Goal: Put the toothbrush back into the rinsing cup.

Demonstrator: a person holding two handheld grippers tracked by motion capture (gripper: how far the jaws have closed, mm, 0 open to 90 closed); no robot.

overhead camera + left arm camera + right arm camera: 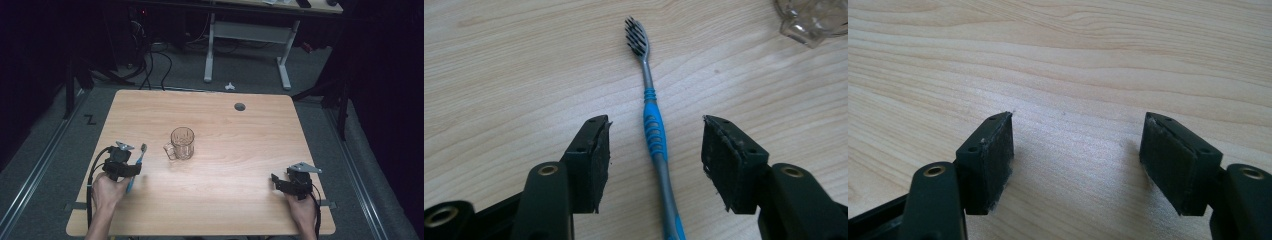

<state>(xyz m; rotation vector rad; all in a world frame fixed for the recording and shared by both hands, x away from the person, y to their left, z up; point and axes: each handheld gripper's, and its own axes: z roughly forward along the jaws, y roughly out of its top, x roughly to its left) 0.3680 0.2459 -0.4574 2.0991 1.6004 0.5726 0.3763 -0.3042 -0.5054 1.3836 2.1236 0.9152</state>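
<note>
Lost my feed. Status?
Left gripper open, straddling toothbrush on table. Right gripper open, empty. Glass mug nearby, nothing blocking.

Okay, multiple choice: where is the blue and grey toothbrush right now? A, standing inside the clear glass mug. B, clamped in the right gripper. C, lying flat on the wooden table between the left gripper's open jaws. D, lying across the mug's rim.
C: the blue and grey toothbrush lies flat on the wooden table, its handle running between the spread jaws of the left gripper, with the clear glass mug apart from it.
</note>
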